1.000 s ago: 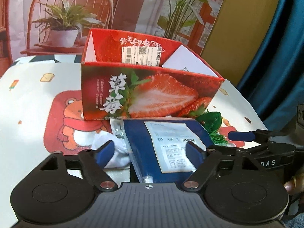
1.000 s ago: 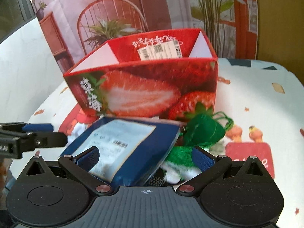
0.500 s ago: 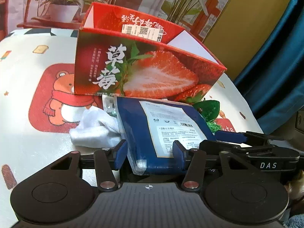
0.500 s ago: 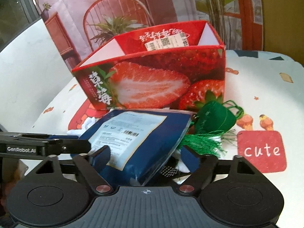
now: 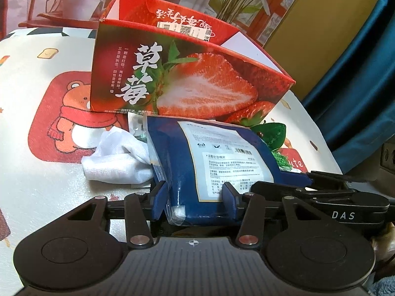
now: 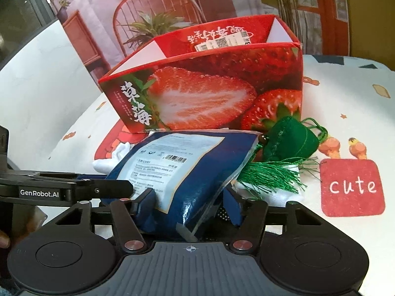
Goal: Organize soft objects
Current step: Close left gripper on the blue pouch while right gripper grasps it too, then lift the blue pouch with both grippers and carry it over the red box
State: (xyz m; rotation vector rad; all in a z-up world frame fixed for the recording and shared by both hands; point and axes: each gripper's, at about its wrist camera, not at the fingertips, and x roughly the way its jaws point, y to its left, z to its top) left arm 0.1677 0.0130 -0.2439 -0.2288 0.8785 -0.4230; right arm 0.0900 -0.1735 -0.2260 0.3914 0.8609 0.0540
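Both your grippers have narrowed around the blue packet [image 5: 195,162] since a moment ago: left gripper [image 5: 195,203] grips its near end, right gripper [image 6: 190,203] is closing on it. It lies on your bench [image 5: 44,123], on a cartoon-printed cloth, before the strawberry box [image 5: 187,79]; a backdrop printed with a chair and plants [image 6: 158,17] hangs behind.

Left gripper [image 5: 195,201] clamps blue pouch [image 5: 209,162] — apparently beside white cloth [image 5: 118,157].

A puffy blue packet [image 5: 197,172] with a white label lies tilted before the open strawberry box [image 5: 187,83]. A crumpled white cloth [image 5: 118,157] sits left of it, a green tasselled pouch [image 6: 288,143] right.
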